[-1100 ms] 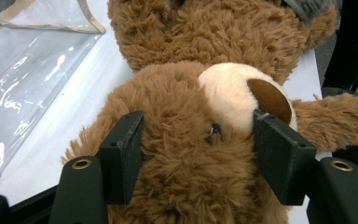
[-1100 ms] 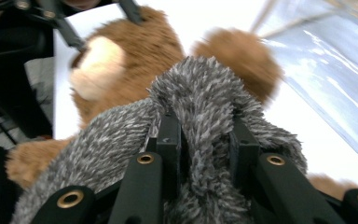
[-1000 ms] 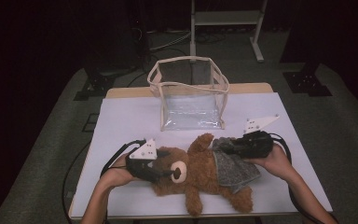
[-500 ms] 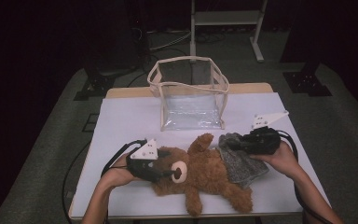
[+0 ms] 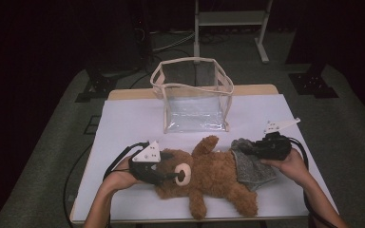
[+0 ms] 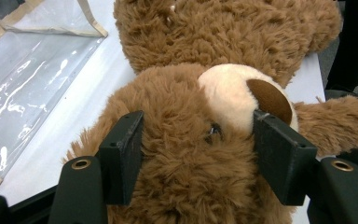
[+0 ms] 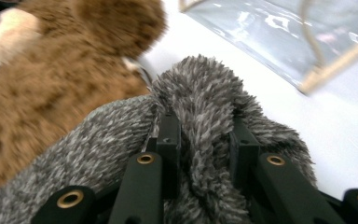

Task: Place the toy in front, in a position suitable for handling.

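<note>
Since the earlier frame the right gripper (image 5: 247,148) has drawn the grey cloth (image 5: 254,167) rightward and lower, off the bear's middle toward its legs, while the left gripper (image 5: 164,176) has kept its place at the bear's head.

High view: the bear (image 5: 209,178) lies on its back on the white table (image 5: 123,123), head to the left, legs to the right. The left gripper sits at the head with its jaws against the fur. The right gripper is at the top edge of the cloth, which is draped over the bear's lower body. A clear bag (image 5: 192,97) with a beige rim stands behind the bear, apart from it.

Left gripper view: the two jaws are clamped on either side of the bear's head (image 6: 191,154), one pressed into the brown fur, the other beside the cream muzzle (image 6: 228,95). The bag (image 6: 32,70) lies off to the left.

Right gripper view: the jaws stand close together, pinching a raised fold of the cloth (image 7: 200,116). The bear (image 7: 60,88) lies to the left, touching the cloth; the bag (image 7: 298,32) is at upper right.
</note>
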{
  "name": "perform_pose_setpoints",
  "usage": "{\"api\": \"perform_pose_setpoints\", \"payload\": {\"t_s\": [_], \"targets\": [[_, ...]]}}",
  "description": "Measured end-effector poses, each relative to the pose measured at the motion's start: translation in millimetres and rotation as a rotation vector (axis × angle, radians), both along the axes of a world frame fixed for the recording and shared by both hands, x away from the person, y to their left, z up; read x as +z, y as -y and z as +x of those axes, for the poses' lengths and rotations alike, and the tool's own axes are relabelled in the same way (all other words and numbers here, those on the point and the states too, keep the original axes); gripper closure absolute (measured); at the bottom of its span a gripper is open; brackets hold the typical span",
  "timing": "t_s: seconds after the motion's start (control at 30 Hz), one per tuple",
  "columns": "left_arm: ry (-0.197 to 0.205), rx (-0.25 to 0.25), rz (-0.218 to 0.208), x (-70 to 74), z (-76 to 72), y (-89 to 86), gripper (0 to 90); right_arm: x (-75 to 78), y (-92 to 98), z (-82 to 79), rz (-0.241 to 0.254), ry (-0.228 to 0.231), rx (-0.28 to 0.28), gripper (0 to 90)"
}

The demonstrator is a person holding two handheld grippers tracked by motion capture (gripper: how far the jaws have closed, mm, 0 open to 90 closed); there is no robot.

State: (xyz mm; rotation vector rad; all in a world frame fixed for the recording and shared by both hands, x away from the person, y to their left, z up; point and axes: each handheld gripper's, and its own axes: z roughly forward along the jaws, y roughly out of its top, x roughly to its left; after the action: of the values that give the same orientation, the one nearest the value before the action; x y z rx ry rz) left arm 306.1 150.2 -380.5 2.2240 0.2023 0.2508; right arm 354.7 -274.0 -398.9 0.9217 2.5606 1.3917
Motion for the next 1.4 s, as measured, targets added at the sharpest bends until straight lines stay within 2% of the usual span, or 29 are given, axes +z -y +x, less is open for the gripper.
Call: {"api": "perform_pose_setpoints", "payload": {"t_s": [0.07,0.17,0.27,0.33,0.47,0.5,0.57,0.67,0.73,0.83,0.9,1.0,1.07,1.1,1.13,1.17,1.3,1.37,1.4], "targets": [[0.006,0.001,-0.001,0.1,0.2,0.7,36.7,5.7,7.3,-3.8,0.008,0.004,-0.010,70.8],[0.008,-0.001,-0.001,0.1,0.4,1.9,36.7,24.3,10.5,-12.2,0.019,0.041,-0.002,70.8],[0.006,0.002,0.000,0.0,0.5,2.2,36.7,40.7,2.4,-20.9,0.039,0.081,0.042,70.8],[0.007,0.005,0.000,0.0,0.4,2.3,36.7,44.4,-9.3,-25.6,0.040,0.098,0.087,70.8],[0.005,0.009,-0.002,-0.4,0.2,2.0,36.7,35.4,-33.0,-28.9,-0.005,0.102,0.149,70.8],[0.005,0.009,-0.002,-0.4,0.2,2.0,36.7,30.4,-34.7,-27.3,-0.001,0.087,0.151,70.8],[-0.001,0.017,-0.013,-0.9,1.1,1.4,36.7,20.4,-29.3,-21.9,0.030,0.061,0.136,70.9],[-0.007,0.029,-0.024,-1.5,2.4,2.2,36.9,7.3,-13.1,-15.7,0.042,0.028,0.078,71.0],[-0.007,0.027,-0.026,-2.2,2.8,2.9,37.2,7.9,-6.1,-17.5,0.042,0.020,0.062,71.0],[-0.007,0.026,-0.024,-2.4,3.0,3.5,37.4,26.3,-8.0,-26.1,0.058,0.049,0.091,71.0],[-0.007,0.027,-0.023,-2.4,3.1,3.7,37.4,44.3,-17.7,-32.3,0.067,0.088,0.133,71.0],[-0.005,0.031,-0.023,-2.6,2.6,4.3,37.5,70.7,-43.5,-41.1,0.059,0.155,0.213,71.0],[-0.003,0.029,-0.021,-2.5,2.0,4.9,37.5,83.2,-64.6,-43.4,0.051,0.186,0.271,71.0],[-0.003,0.029,-0.021,-2.5,2.0,4.9,37.6,83.2,-64.6,-43.4,0.051,0.186,0.271,71.0],[-0.003,0.026,-0.018,-2.2,1.3,5.6,37.7,88.3,-87.7,-41.5,0.018,0.192,0.316,71.0],[-0.003,0.026,-0.018,-2.2,1.3,5.6,37.8,87.0,-99.5,-37.9,-0.012,0.202,0.336,71.0],[0.013,0.013,-0.005,-1.8,-0.9,7.1,38.0,66.2,-138.7,-14.2,-0.119,0.160,0.362,71.0],[0.024,0.006,0.010,-0.9,-2.4,8.0,38.2,53.5,-151.8,-4.3,-0.190,0.164,0.360,71.0],[0.025,0.007,0.013,-0.6,-2.7,7.9,38.2,47.7,-154.9,1.2,-0.208,0.150,0.357,71.1]]}}
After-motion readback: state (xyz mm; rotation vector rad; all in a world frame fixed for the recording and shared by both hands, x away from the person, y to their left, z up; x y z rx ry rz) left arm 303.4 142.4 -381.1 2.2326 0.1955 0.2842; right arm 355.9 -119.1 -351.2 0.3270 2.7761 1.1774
